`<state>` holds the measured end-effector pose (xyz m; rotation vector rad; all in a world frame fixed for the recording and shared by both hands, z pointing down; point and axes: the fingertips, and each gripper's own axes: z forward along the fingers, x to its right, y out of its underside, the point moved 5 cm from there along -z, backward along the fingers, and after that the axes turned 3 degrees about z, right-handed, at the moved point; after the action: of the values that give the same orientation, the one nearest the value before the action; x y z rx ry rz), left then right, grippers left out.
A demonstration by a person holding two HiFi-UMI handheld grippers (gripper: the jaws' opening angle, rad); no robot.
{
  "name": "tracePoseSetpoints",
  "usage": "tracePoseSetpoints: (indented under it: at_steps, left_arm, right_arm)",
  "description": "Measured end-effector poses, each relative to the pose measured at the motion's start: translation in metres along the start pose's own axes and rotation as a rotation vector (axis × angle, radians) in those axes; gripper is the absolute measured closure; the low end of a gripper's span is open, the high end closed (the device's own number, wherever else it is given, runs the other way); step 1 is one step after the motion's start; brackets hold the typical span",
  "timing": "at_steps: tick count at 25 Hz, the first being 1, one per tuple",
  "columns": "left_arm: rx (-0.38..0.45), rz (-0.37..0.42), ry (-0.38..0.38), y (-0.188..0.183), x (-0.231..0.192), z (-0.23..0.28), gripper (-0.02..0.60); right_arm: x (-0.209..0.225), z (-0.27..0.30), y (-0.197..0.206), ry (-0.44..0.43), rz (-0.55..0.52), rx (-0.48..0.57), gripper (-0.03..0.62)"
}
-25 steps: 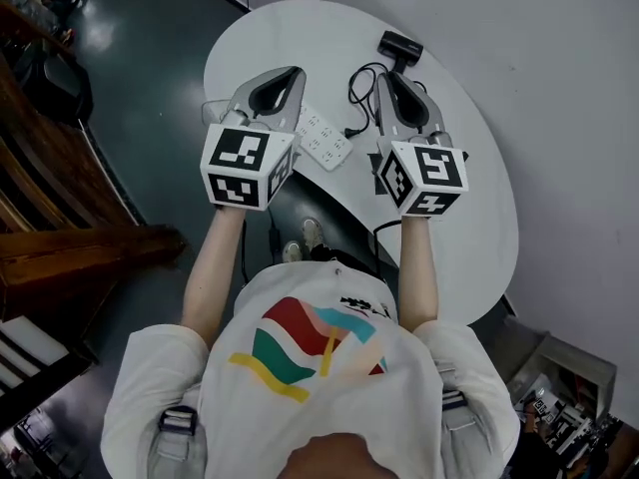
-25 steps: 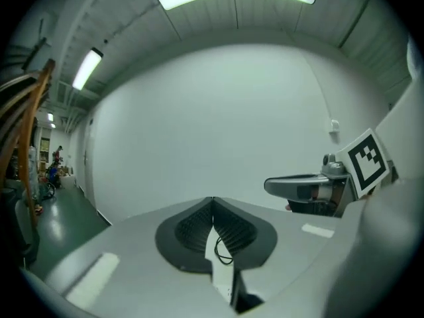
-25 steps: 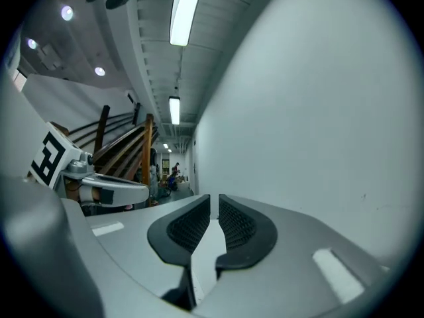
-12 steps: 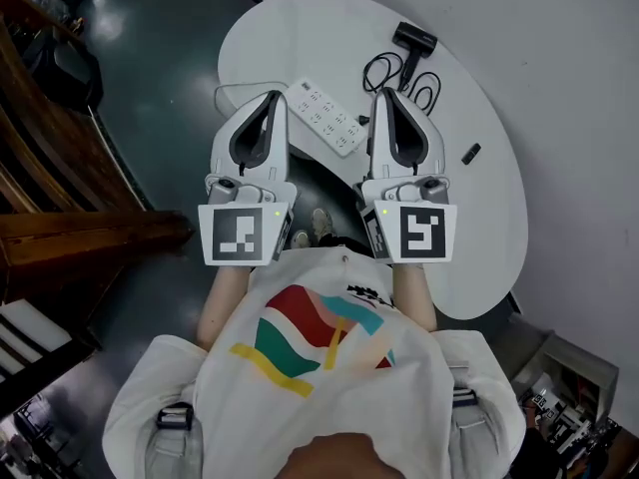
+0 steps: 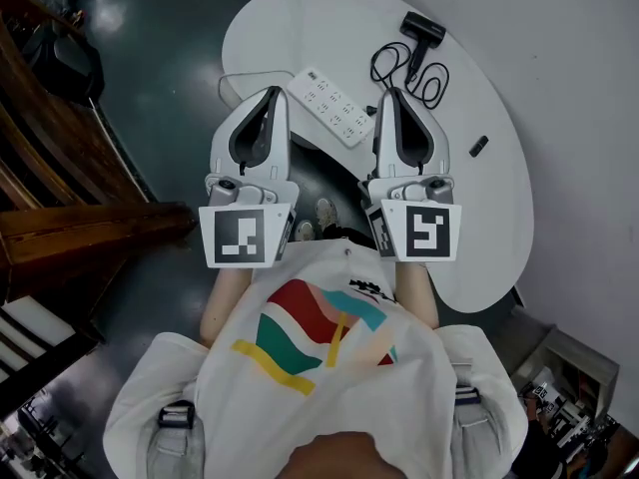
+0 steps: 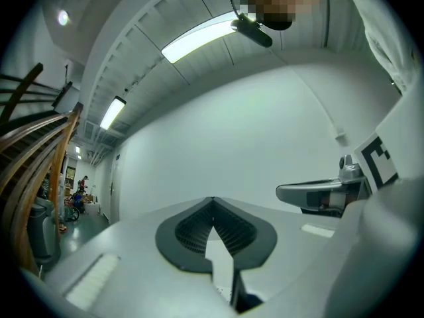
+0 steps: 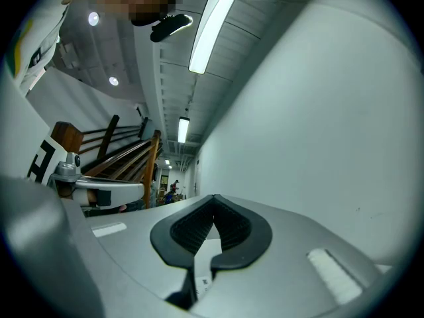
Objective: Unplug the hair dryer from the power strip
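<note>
White rounded table [image 5: 300, 28], white power strip [image 5: 334, 106], black hair dryer [image 5: 423, 30], coiled cord [image 5: 396, 68], small dark object [image 5: 479, 146] apart

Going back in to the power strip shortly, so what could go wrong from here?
1. The left gripper and right gripper are both shut and empty; reaching in like that would push rather than grasp.
2. The power strip lies loose near the table edge; a one-handed pull might drag it off.
3. The hair dryer has its cord looped beside the strip, where it could snag a jaw.

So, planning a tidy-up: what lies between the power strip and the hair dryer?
The head view shows only the looped black cord on the table, between power strip and hair dryer.
</note>
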<state>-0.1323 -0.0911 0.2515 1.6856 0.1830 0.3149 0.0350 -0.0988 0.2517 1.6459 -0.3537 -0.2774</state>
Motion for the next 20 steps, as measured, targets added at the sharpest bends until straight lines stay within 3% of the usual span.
tracePoseSetpoints:
  at_steps: [20]
  left_arm:
    - [-0.025, 0.002, 0.026, 0.0027, 0.0009, 0.0058, 0.581]
  right_arm:
    - [0.0038, 0.0024, 0.0064, 0.005, 0.0, -0.032, 0.583]
